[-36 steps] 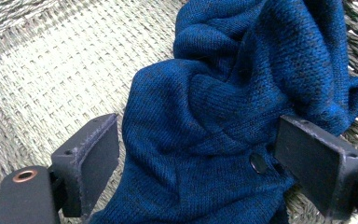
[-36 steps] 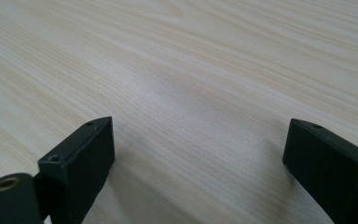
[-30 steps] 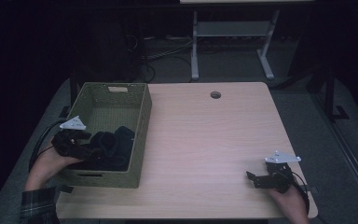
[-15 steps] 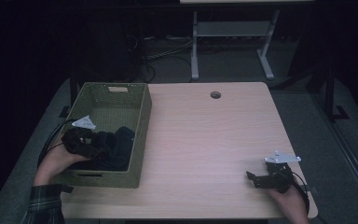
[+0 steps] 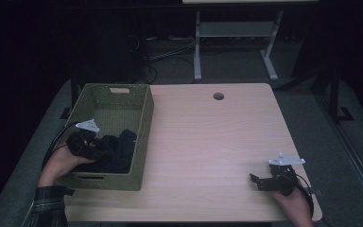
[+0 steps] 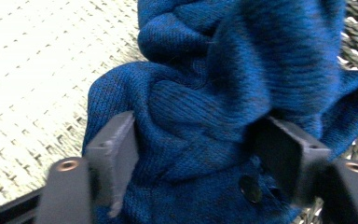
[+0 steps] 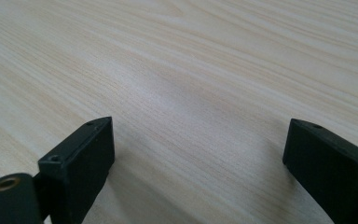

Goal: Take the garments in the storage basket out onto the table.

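Observation:
A dark blue knit cloth [image 5: 120, 151] lies bunched in the near end of a green woven basket [image 5: 144, 127] at the table's left. My left gripper [image 5: 97, 150] reaches into the basket from its left side. In the left gripper view its jaws have just been closing, and the fingertips [image 6: 114, 154] press into a thick fold of the cloth [image 6: 242, 60] between them. My right gripper [image 5: 255, 179] rests near the table's front right corner. It points left, open, with bare wood between its fingers [image 7: 81, 158].
The basket's pale woven floor [image 6: 37, 70] shows behind the cloth, and its far half holds nothing. The wooden table [image 5: 208, 137] has a round cable hole [image 5: 218, 96] near its far edge. A metal stand [image 5: 236, 47] rises behind the table.
My left gripper has slid slightly to the right, deeper into the basket and onto the cloth. The right gripper has stayed where it was.

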Available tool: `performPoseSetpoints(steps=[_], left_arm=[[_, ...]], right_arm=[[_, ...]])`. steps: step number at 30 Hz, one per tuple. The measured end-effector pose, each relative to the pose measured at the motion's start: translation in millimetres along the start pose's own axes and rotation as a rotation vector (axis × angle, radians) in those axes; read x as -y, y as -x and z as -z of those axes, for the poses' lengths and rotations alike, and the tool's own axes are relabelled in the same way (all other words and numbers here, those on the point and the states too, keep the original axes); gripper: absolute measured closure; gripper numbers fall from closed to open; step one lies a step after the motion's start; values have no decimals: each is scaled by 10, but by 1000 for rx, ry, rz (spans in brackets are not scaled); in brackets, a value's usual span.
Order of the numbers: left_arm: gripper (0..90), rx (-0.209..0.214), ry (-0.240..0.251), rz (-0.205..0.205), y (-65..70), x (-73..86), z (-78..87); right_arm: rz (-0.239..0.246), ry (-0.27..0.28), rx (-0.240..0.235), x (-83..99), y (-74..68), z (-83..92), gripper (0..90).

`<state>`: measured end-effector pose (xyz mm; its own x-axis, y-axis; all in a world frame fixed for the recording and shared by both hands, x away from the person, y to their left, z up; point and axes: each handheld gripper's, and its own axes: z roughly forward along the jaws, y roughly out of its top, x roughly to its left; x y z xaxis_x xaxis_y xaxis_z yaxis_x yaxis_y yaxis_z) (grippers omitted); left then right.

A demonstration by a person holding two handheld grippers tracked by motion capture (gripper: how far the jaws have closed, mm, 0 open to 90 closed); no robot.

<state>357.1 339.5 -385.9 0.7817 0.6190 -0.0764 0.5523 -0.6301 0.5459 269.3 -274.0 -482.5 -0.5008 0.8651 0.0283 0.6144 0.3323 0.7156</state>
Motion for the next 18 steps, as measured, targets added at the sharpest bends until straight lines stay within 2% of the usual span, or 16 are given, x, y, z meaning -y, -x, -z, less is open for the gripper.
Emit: performPoseSetpoints(steps=[3,5,6,7,10,12,18], left_arm=[[401,21,0,2,-5,3,-7],[499,33,2,2,0,-4,-15],[548,34,-7,-11,6,-15,-15],[612,31,-3,-4,13,-18,-18],[701,28,-11,1,13,-35,-14],[736,23,-7,19,12,-41,1],[745,-5,44,38,4,-32,97]], right_arm=[[0,0,0,0,0,0,85],[0,0,0,0,0,0,85],[0,0,0,0,0,0,85],[0,0,0,0,0,0,85],[0,0,0,0,0,0,85],[0,0,0,0,0,0,85],[0,0,0,0,0,0,85]])
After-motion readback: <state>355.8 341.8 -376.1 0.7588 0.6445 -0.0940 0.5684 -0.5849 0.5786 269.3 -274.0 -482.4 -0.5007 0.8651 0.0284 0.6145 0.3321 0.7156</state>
